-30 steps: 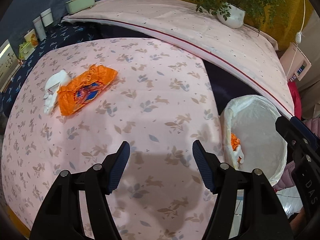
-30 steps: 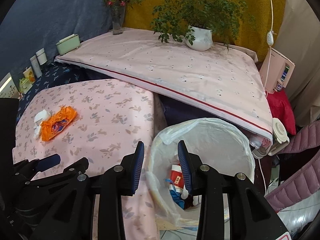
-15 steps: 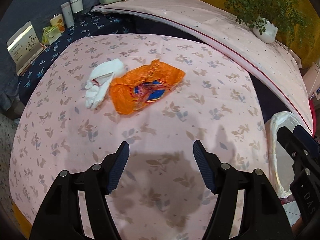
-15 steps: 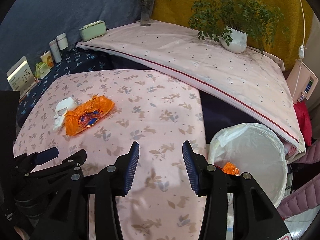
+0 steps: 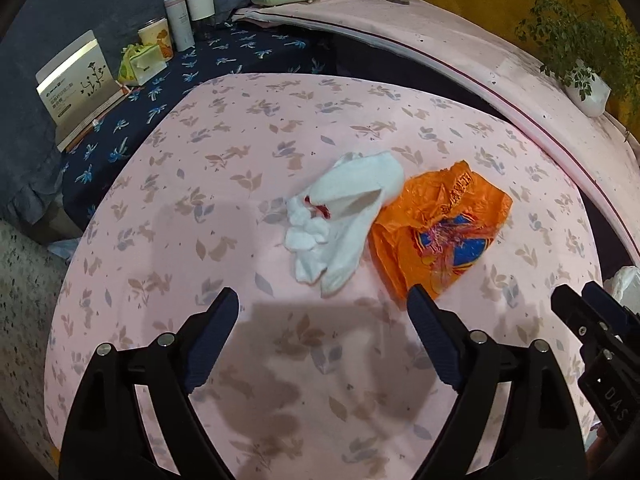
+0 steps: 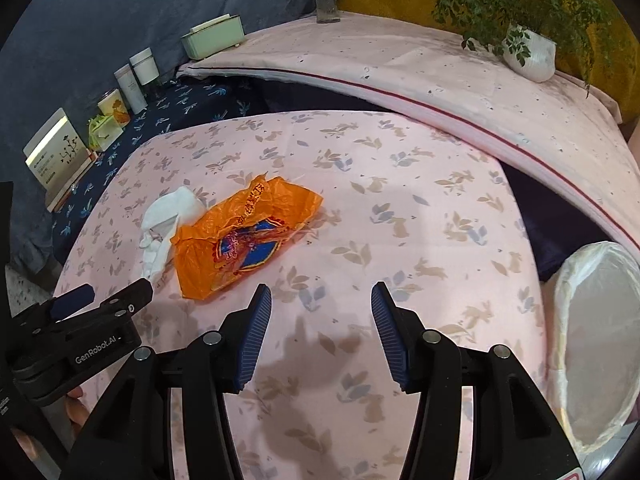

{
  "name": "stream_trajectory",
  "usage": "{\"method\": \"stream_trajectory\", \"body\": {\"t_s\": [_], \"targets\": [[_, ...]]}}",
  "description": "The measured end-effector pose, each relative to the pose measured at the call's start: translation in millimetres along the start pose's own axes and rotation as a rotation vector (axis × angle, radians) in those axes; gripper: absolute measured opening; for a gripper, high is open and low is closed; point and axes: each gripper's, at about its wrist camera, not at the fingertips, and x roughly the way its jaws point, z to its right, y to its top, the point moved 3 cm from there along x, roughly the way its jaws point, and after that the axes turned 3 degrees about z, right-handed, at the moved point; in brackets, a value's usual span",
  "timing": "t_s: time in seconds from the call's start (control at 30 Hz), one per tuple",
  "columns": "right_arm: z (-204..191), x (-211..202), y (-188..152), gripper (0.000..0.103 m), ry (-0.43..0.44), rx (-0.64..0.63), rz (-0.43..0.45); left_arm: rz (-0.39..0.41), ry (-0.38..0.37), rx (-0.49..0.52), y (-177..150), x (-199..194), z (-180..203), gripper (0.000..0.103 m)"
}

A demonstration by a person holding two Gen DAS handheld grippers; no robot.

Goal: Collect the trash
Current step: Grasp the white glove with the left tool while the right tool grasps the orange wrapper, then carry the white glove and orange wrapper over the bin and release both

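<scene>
A crumpled white tissue (image 5: 340, 220) lies on the pink floral tablecloth (image 5: 200, 200), touching an orange plastic bag (image 5: 436, 224) on its right. My left gripper (image 5: 322, 306) hovers just short of the tissue, its jaws opening, with nothing between them. In the right wrist view the same orange plastic bag (image 6: 244, 236) and white tissue (image 6: 164, 224) lie left of centre. My right gripper (image 6: 320, 300) stands to the right of the bag, jaws opening and empty. The left gripper's body (image 6: 92, 320) shows at the lower left there. A bin lined with a white bag (image 6: 596, 344) stands off the table's right edge.
A navy cloth (image 5: 168, 92) at the back left carries a card box (image 5: 76, 84), a tissue pack (image 5: 140, 64) and jars (image 5: 188, 16). Behind is a raised pink surface (image 6: 440, 68) with a green box (image 6: 214, 36), a vase and a potted plant (image 6: 528, 52).
Both grippers swung left from over the bin toward the tissue and orange bag, which now lie close ahead. Both pairs of jaws have widened.
</scene>
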Motion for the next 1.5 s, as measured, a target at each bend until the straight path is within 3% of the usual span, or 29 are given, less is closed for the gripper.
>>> {"method": "stream_trajectory", "body": {"t_s": [0.33, 0.43, 0.6, 0.67, 0.77, 0.9, 1.2, 1.5], "targets": [[-17, 65, 17, 0.051, 0.020, 0.049, -0.056, 0.003, -0.052, 0.022, 29, 49, 2, 0.083], [-20, 76, 20, 0.051, 0.030, 0.061, -0.060, -0.004, -0.063, 0.003, 35, 58, 0, 0.079], [-26, 88, 21, 0.047, 0.044, 0.061, -0.062, -0.027, -0.109, -0.014, 38, 66, -2, 0.064], [-30, 89, 21, 0.031, 0.061, 0.049, -0.065, -0.031, -0.131, -0.014, 37, 66, -2, 0.057], [-34, 91, 20, 0.009, 0.092, 0.055, -0.077, -0.053, -0.167, -0.019, 34, 67, -3, 0.038], [-36, 82, 18, 0.004, 0.092, 0.040, -0.064, -0.064, -0.192, -0.020, 30, 63, -1, 0.012], [-12, 30, 17, 0.002, 0.006, 0.010, 0.012, -0.028, -0.209, -0.008, 20, 22, 10, 0.011], [35, -31, 13, 0.002, -0.053, 0.022, 0.075, 0.008, -0.253, 0.035, 3, -34, 58, 0.011]]}}
